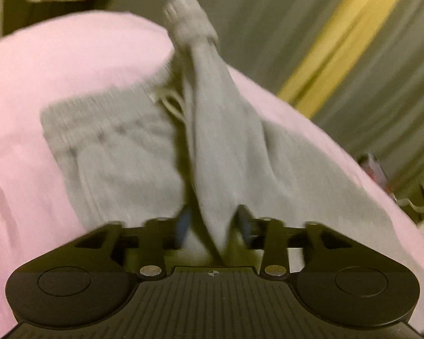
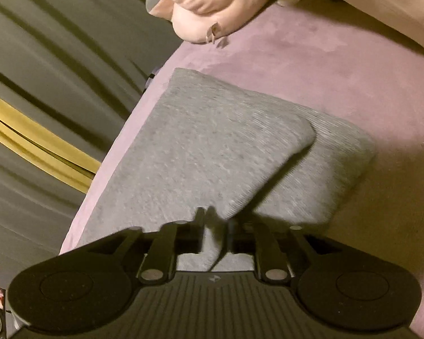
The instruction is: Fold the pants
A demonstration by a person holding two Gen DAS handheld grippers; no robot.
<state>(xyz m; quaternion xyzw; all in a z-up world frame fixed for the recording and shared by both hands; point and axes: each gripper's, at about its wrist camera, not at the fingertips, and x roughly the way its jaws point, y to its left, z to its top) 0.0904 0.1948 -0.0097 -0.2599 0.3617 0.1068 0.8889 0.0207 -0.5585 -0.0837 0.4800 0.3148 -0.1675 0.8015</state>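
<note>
The grey pants (image 1: 121, 152) lie on a pink bed sheet (image 1: 56, 65), ribbed waistband and white drawstring (image 1: 169, 103) towards the far side. A raised ridge of grey cloth (image 1: 212, 130) runs from a bunched end at the top down between the fingers of my left gripper (image 1: 214, 221). Those jaws stand apart and the cloth hangs loose in the gap. The picture is blurred. In the right wrist view the pants (image 2: 212, 147) lie folded over, one layer across another. My right gripper (image 2: 216, 227) is at their near edge, narrowly open, with a fold of cloth between its fingers.
The bed edge (image 2: 118, 147) runs along the left of the pants, with a grey floor and a yellow stripe (image 2: 42, 144) beyond it. A pink bundle of cloth (image 2: 209, 8) and a cream blanket (image 2: 387, 2) lie at the far end. Small clutter (image 1: 376, 169) shows past the bed.
</note>
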